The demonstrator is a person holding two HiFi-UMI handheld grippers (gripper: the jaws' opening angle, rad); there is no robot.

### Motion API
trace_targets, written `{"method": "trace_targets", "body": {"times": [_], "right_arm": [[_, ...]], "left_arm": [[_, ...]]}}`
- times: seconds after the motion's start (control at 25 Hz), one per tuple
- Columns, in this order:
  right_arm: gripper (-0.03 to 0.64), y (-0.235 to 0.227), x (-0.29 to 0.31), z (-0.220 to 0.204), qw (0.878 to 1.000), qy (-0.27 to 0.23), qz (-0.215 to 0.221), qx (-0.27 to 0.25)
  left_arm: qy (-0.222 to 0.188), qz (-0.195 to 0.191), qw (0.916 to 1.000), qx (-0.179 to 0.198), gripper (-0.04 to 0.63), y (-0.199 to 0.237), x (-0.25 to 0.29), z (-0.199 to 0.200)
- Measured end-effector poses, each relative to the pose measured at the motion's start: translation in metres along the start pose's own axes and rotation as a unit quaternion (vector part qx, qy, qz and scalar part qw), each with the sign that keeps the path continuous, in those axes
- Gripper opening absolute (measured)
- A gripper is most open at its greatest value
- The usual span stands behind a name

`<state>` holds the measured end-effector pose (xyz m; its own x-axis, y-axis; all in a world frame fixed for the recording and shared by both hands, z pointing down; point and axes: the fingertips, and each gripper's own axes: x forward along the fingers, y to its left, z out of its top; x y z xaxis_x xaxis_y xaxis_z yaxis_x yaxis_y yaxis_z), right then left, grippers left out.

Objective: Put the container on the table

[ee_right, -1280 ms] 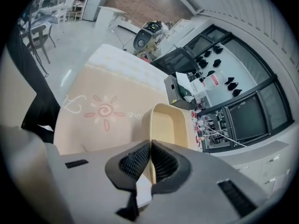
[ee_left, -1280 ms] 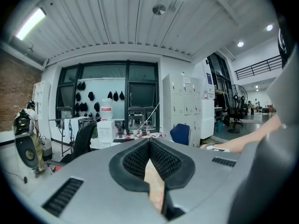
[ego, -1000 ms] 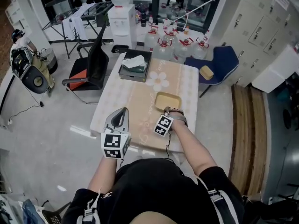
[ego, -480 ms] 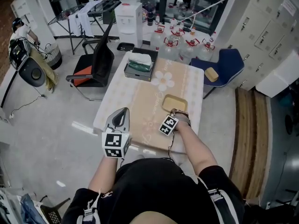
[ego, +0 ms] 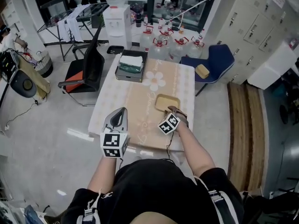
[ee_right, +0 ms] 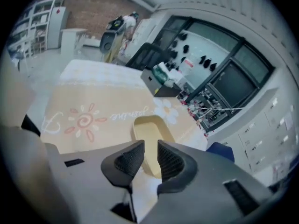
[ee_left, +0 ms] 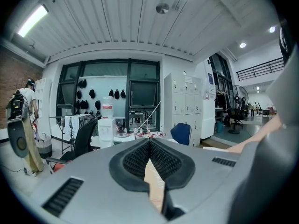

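Container point(ego: 167, 101) sits flat on table point(ego: 135, 101). Right gripper point(ee_right: 150, 147) released: jaws have just opened, with the container's near end in the gap and the pads clear of it.

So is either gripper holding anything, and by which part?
Nothing is held. The right gripper has just opened its jaws, clear of the container, whose rim shows between them; the left gripper is shut, empty.

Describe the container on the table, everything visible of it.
The container is a shallow, pale yellow rectangular tray with rounded corners and a raised rim. It looks like plastic and is empty. It sits flat on the table's beige cloth, toward its right side. The right gripper's jaws have just been opening; its near end shows in their gap, the pads clear of it.
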<state>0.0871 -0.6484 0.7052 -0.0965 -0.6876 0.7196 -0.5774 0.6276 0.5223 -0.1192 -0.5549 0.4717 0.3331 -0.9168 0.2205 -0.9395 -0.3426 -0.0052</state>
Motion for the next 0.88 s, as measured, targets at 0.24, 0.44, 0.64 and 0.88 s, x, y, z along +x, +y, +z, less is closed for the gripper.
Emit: {"method": "trace_targets", "body": {"times": [0.24, 0.44, 0.64, 0.88], "right_arm": [[0.069, -0.081, -0.111, 0.048, 0.953, -0.197, -0.106, 0.205], [0.015, -0.137, -0.219, 0.063, 0.858, -0.350, -0.178, 0.331], [0.012, -0.143, -0.267, 0.044, 0.815, -0.381, -0.196, 0.389], [0.011, -0.127, -0.280, 0.036, 0.816, -0.387, -0.197, 0.382]], "left_arm": [[-0.014, -0.021, 0.9996, 0.007, 0.012, -0.027, 0.016, 0.013], [-0.029, -0.045, 0.9983, 0.021, 0.012, -0.052, 0.029, 0.030], [-0.043, -0.073, 0.9960, 0.029, 0.012, -0.073, 0.032, 0.041], [-0.044, -0.103, 0.9934, 0.022, 0.012, -0.089, 0.032, 0.043]]}}
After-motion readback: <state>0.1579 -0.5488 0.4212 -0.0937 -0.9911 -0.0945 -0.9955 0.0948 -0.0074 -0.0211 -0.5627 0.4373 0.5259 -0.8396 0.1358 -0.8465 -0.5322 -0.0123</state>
